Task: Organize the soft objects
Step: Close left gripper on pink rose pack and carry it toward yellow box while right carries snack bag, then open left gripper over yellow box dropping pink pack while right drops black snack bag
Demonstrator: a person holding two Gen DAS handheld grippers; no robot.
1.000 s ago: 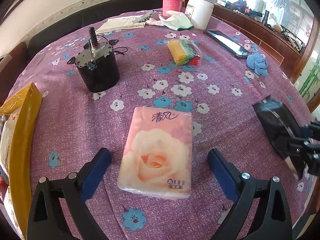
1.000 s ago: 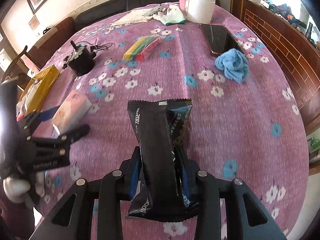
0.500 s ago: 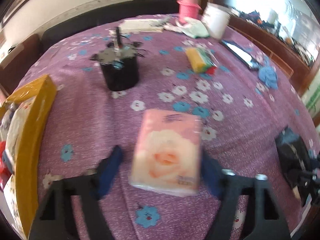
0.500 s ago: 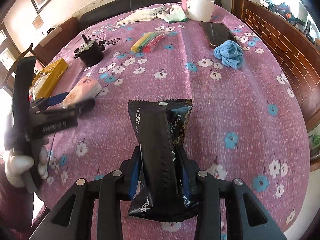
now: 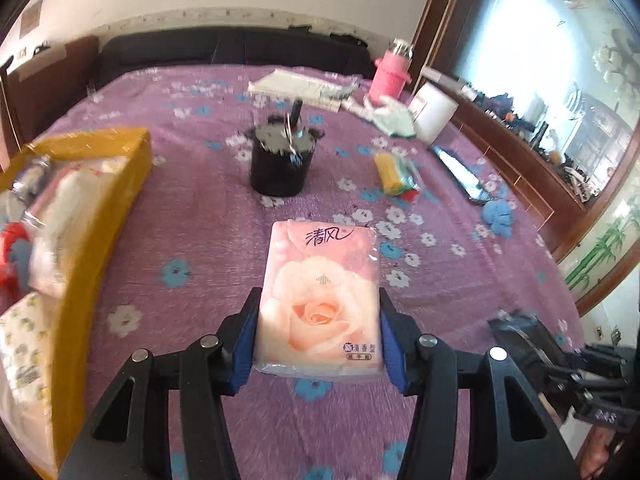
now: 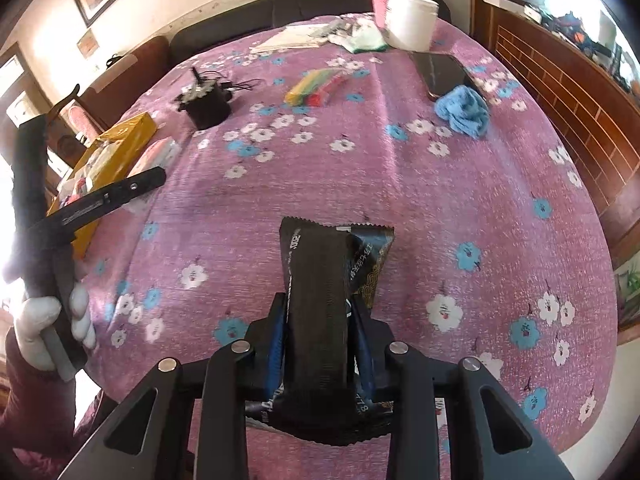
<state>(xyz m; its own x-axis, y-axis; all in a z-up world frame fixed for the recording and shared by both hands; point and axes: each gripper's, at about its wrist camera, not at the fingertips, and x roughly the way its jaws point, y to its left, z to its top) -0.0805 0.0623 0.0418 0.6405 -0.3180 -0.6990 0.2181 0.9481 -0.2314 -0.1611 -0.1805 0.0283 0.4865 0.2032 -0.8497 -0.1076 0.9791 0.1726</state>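
Pink and rose-printed, the tissue pack (image 5: 320, 300) sits clamped between the blue pads (image 5: 245, 344) of the left gripper (image 5: 318, 340), whose jaws are closing on its sides; its long axis runs away from the camera toward the black motor (image 5: 280, 164), above the purple flowered tablecloth (image 5: 200, 240), and whether it touches the cloth cannot be told. A white-gloved hand (image 6: 48, 320) holds that tool tilted near the yellow box (image 6: 120, 140), which hides most of the pack in the right view. The right gripper (image 6: 320, 340), pitched steeply down, is closing on a black snack wrapper (image 6: 320, 300) that points forward along its fingers, its near end cut off behind them.
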